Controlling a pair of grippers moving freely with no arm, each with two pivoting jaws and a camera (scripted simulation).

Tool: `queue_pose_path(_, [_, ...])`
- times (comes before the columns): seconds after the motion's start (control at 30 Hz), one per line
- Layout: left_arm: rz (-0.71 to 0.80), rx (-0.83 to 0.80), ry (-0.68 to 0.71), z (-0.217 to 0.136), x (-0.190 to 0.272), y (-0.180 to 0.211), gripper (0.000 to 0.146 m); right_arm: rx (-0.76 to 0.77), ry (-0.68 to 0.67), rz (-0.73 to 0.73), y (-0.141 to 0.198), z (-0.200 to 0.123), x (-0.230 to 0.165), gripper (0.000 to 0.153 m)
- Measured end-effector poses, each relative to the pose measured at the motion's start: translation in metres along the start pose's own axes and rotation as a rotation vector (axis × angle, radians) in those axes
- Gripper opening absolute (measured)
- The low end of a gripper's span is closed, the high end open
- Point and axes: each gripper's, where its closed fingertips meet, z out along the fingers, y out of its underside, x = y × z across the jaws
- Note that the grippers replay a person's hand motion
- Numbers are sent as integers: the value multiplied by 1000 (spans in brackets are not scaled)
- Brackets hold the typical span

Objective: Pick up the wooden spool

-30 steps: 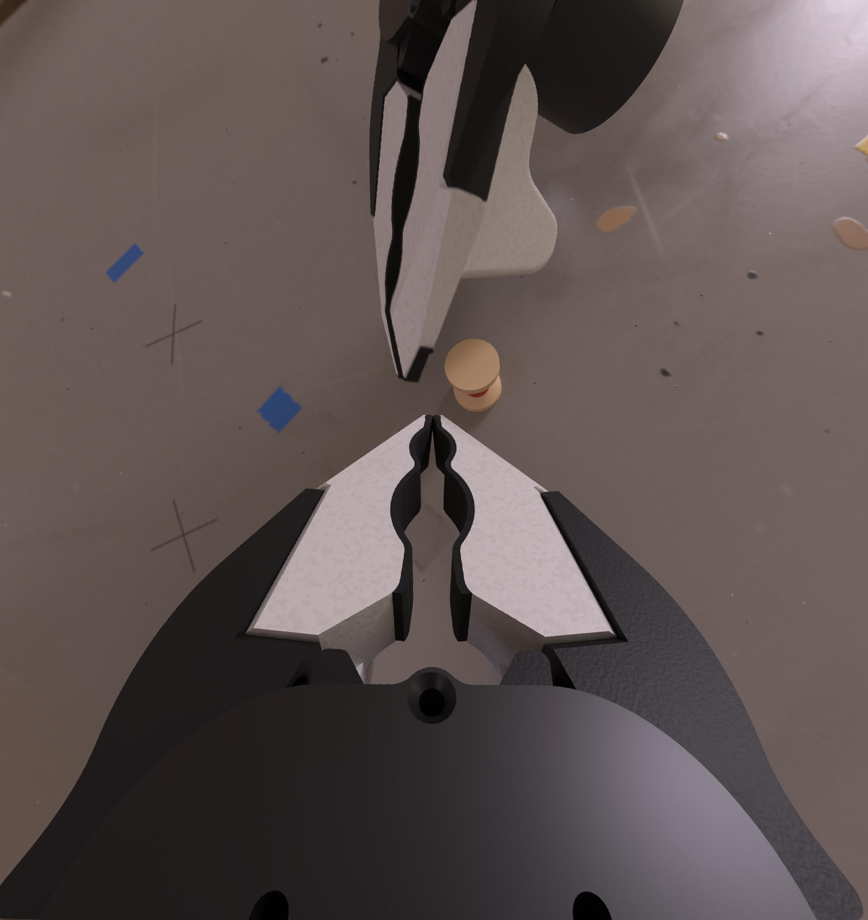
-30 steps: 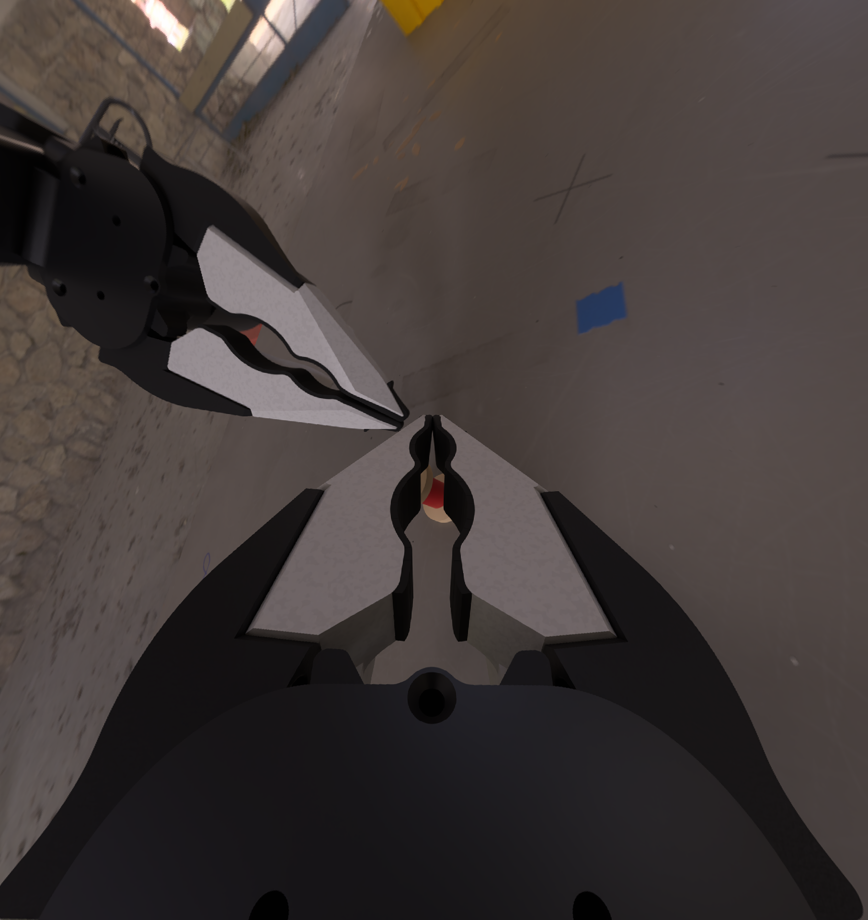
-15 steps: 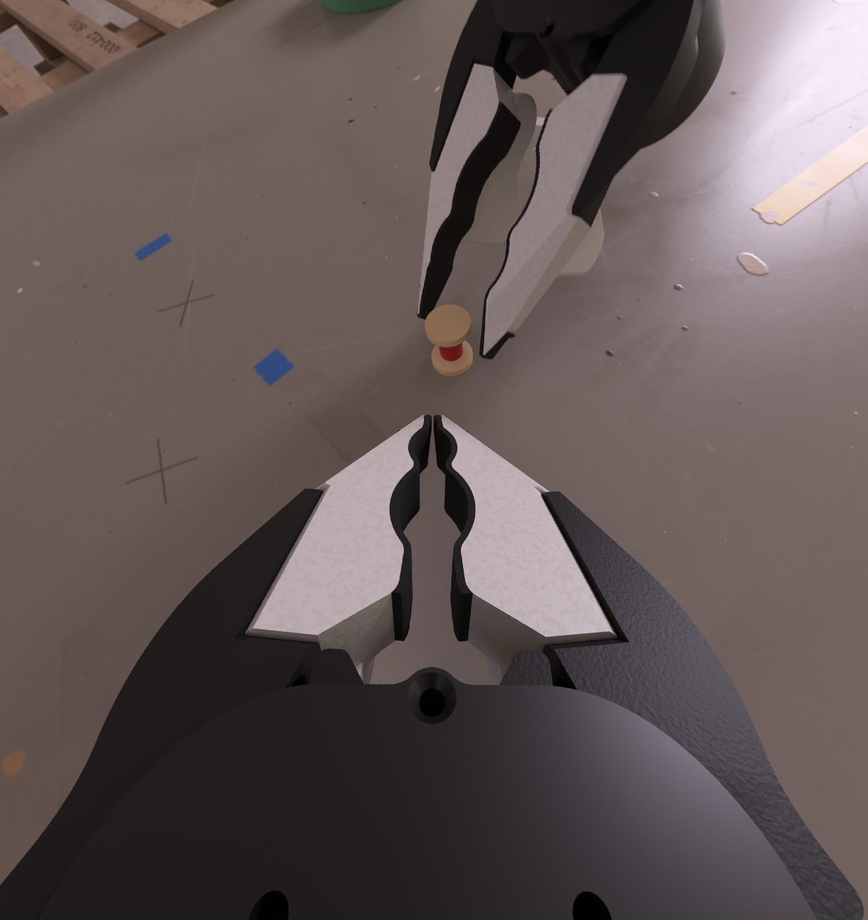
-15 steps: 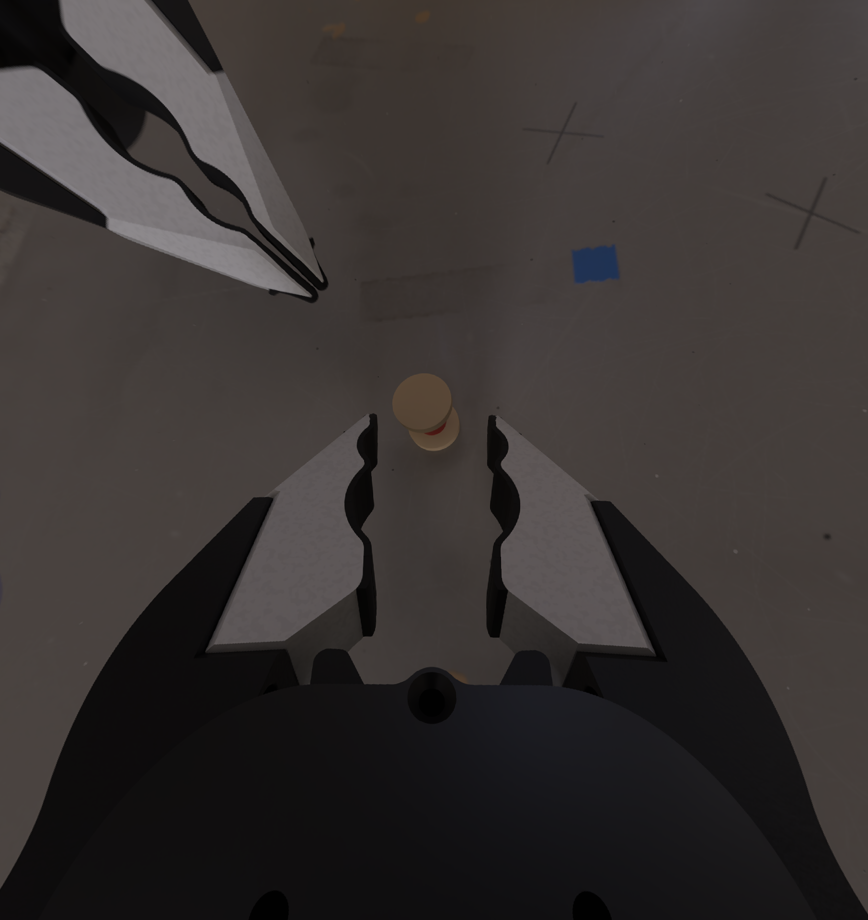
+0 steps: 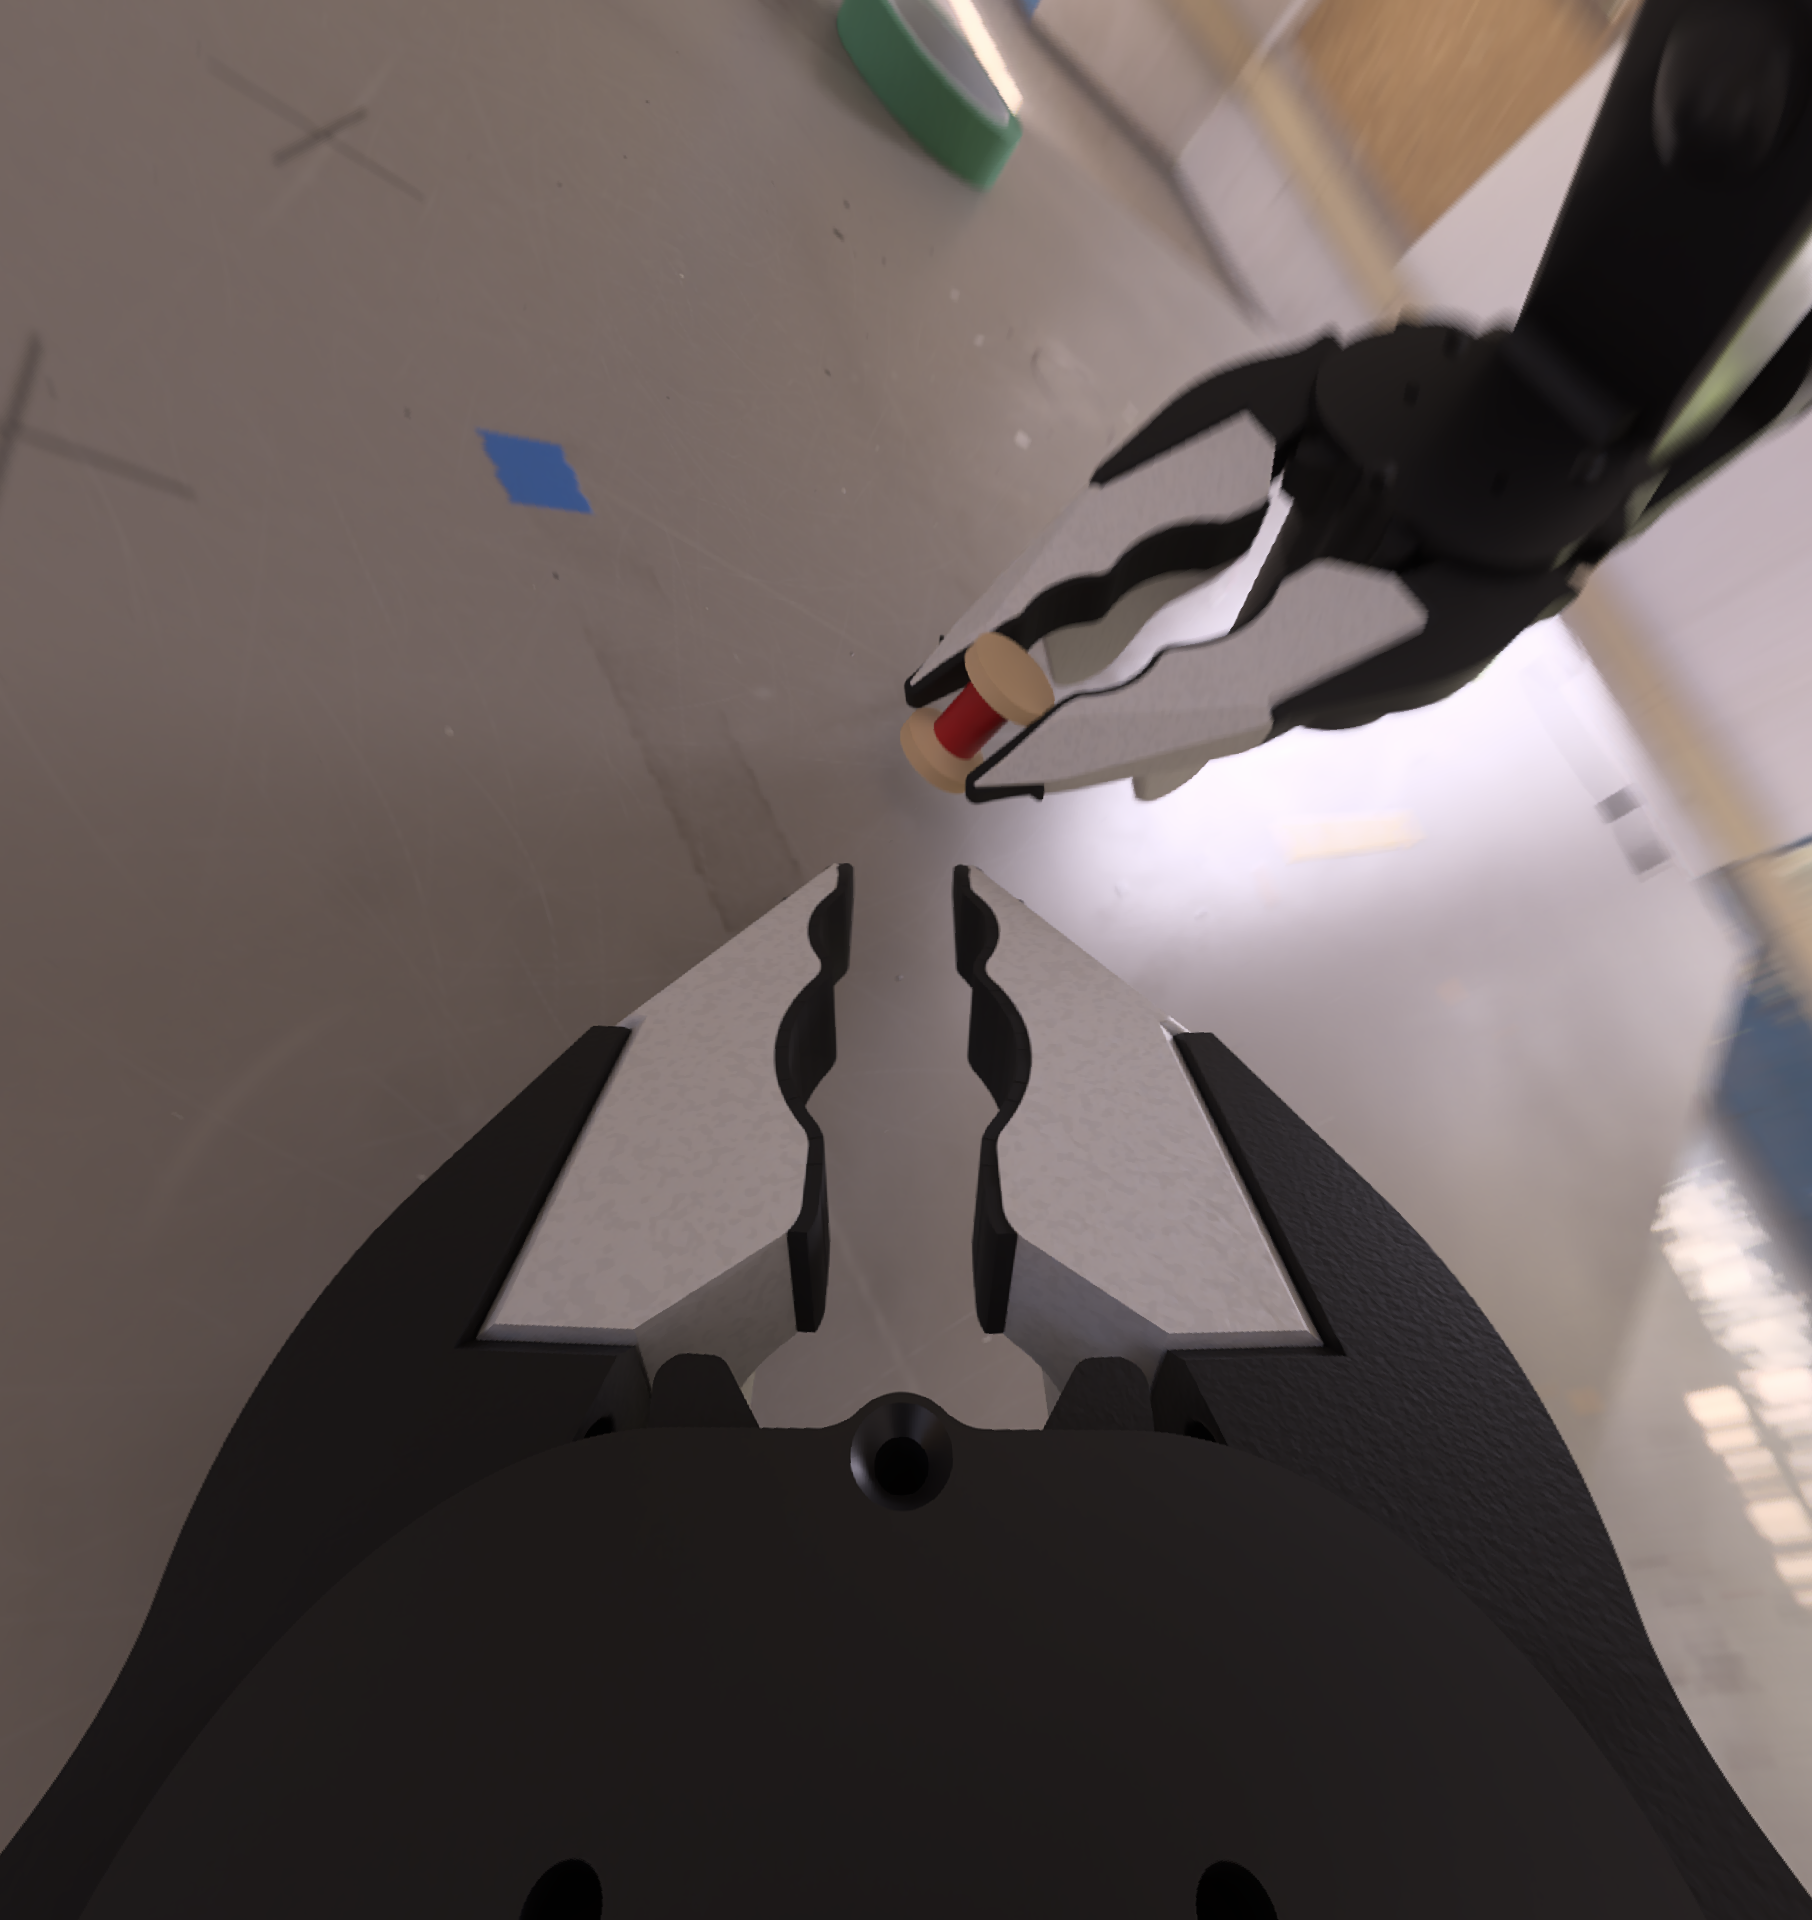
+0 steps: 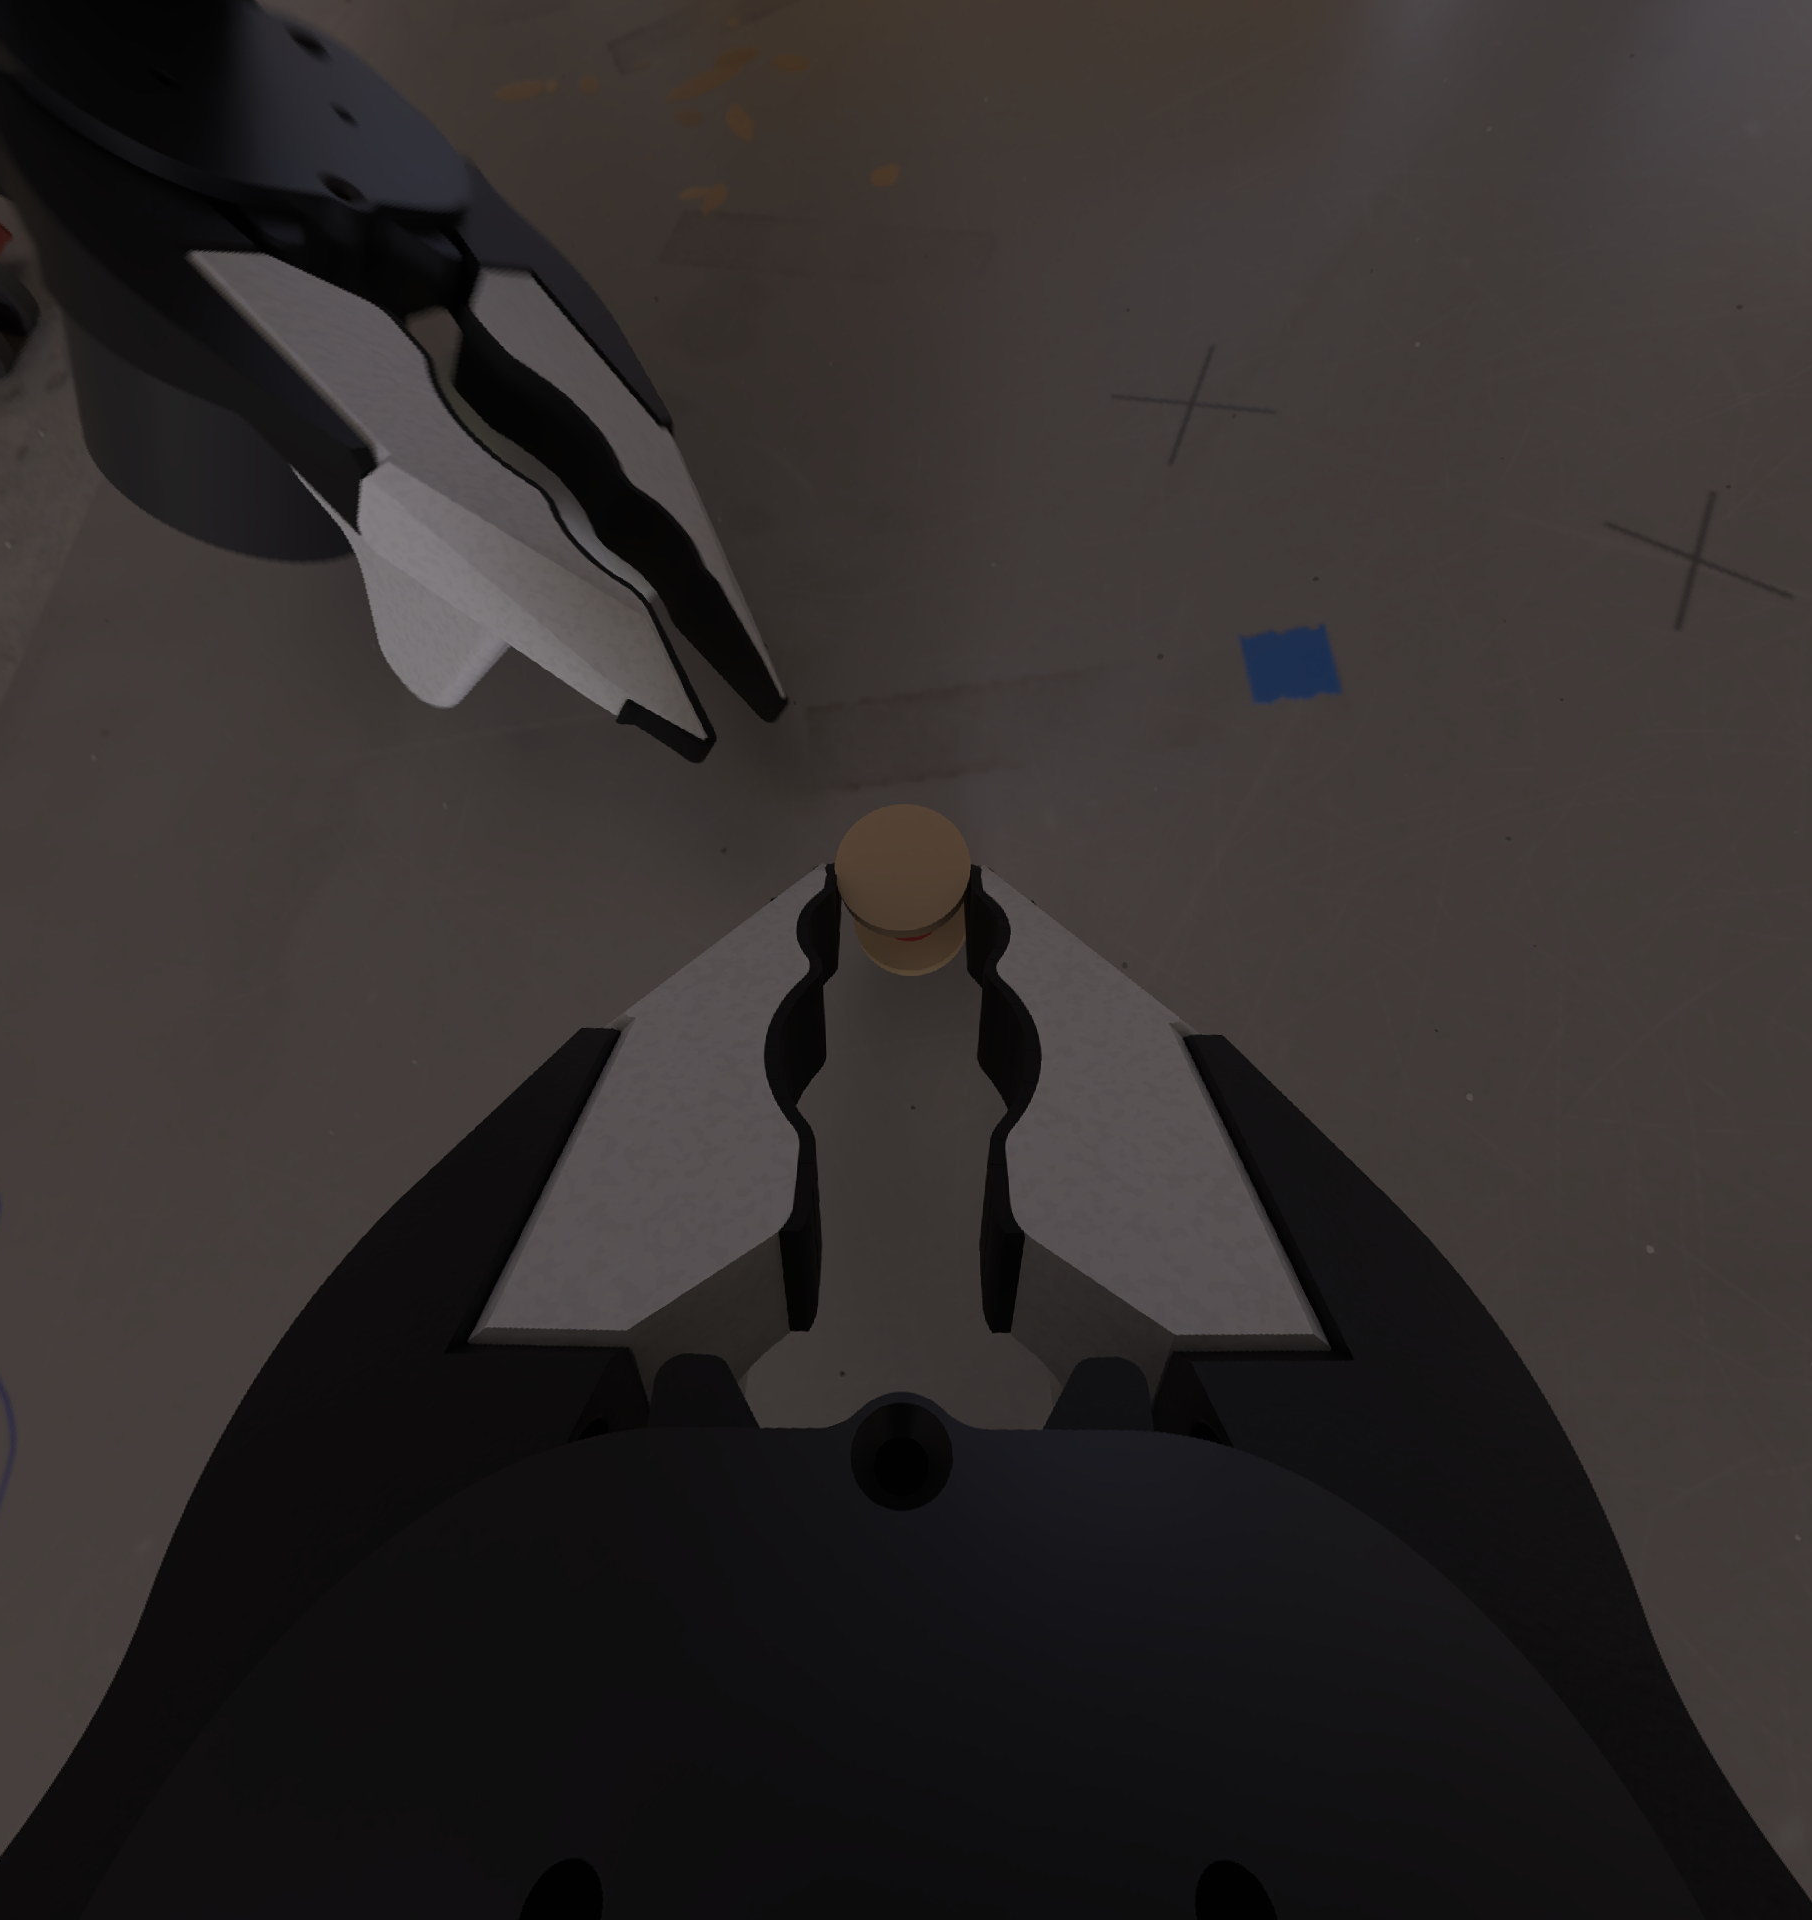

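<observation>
The wooden spool (image 5: 969,717) has tan end discs and red thread around its middle. My right gripper (image 5: 959,743) holds it between its fingertips, with both tips against its sides. In the right wrist view the spool (image 6: 902,868) sits at the very tips of the right gripper (image 6: 903,904), seen end-on from above. I cannot tell whether it rests on the grey floor. My left gripper (image 5: 902,873) is open by a narrow gap and empty, a short way from the spool. It also shows in the right wrist view (image 6: 736,727) at upper left.
A blue tape patch (image 5: 533,473) lies on the floor left of the spool and shows in the right wrist view (image 6: 1288,665) too. A green tape roll (image 5: 928,88) lies farther off. Pencil crosses (image 6: 1193,405) mark the floor.
My right gripper has closed from wide open onto the spool. My left gripper has opened from shut to a narrow gap and its view has swung and tilted.
</observation>
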Motion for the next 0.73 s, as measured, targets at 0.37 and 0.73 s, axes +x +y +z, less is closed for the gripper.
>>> queue_pose_path(0.37, [-484,186,215,-4,-3,-12,26,44,36,78,-11,2,-7,23])
queue_pose_path(0.73, [-583,216,288,-1,7,-15,29,107,47,112,-19,6,-8,23])
